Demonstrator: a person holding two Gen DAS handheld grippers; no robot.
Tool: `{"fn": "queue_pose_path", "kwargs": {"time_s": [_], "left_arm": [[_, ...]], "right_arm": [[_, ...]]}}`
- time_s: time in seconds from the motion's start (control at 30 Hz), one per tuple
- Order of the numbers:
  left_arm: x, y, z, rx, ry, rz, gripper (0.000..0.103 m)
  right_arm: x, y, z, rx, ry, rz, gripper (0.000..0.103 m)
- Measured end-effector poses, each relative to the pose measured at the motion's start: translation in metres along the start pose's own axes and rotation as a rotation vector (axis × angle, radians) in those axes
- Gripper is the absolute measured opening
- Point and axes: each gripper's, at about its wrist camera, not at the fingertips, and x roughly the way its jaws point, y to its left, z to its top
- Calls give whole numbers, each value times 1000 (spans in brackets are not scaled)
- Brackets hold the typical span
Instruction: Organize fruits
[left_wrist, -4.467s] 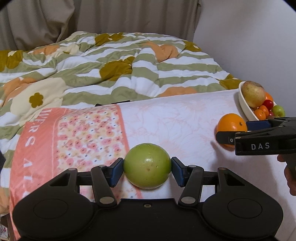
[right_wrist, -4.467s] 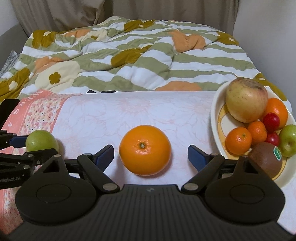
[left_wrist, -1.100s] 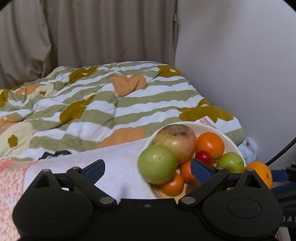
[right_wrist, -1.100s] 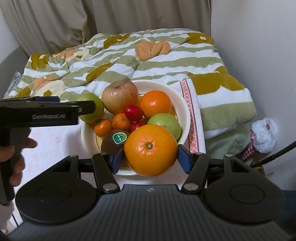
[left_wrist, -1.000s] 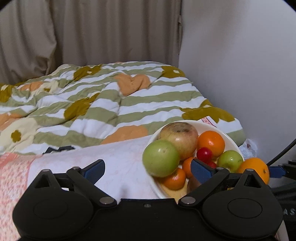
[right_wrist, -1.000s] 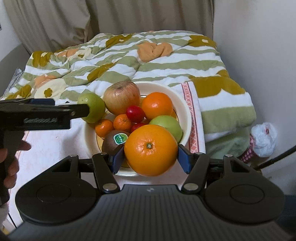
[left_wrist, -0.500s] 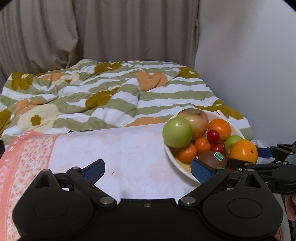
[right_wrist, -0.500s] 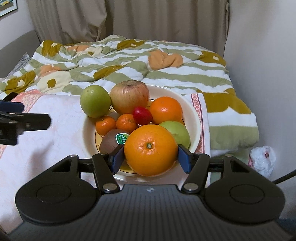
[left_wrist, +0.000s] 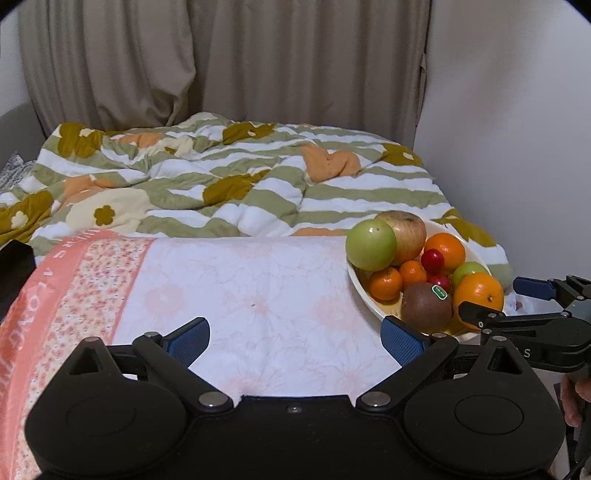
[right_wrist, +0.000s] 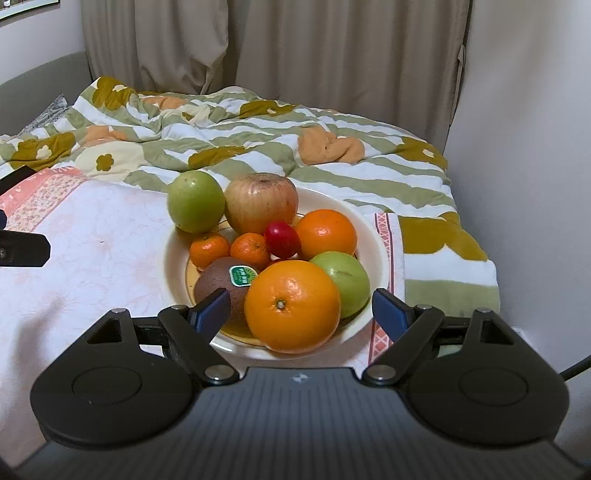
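Note:
A white bowl (right_wrist: 373, 236) full of fruit stands on the pink floral cloth (left_wrist: 258, 295). A big orange (right_wrist: 291, 310) rests at the bowl's near edge, between my right gripper's (right_wrist: 301, 308) open jaws and free of them. A green apple (right_wrist: 195, 201) sits on the bowl's far left rim beside a large reddish apple (right_wrist: 261, 201). My left gripper (left_wrist: 295, 338) is open and empty over the cloth, left of the bowl (left_wrist: 360, 286). The right gripper (left_wrist: 517, 301) shows at the left wrist view's right edge, by the big orange (left_wrist: 478, 291).
The bowl also holds a kiwi (right_wrist: 221, 280), small mandarins (right_wrist: 208, 249), a red plum (right_wrist: 281, 239), another orange (right_wrist: 327, 232) and a green apple (right_wrist: 341, 282). A striped quilt (left_wrist: 229, 184) lies behind. A wall (right_wrist: 524, 147) stands close on the right.
My right gripper has opened and let go of the big orange, which now rests in the bowl. My left gripper has drawn back and left from the bowl, open, with the green apple left on the rim.

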Motion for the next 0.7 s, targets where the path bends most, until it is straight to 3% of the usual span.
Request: {"fn": "queue_pose_path", "kwargs": {"time_s": [0.37,0.7], "left_arm": [[-68,40,6,-9,-132,11,101],[-123,79,-8,41,-202,-8,102]], "right_arm": [[-63,40,25,27,-28,25,99],[-133,91,33,104,-44,-14,103]]}}
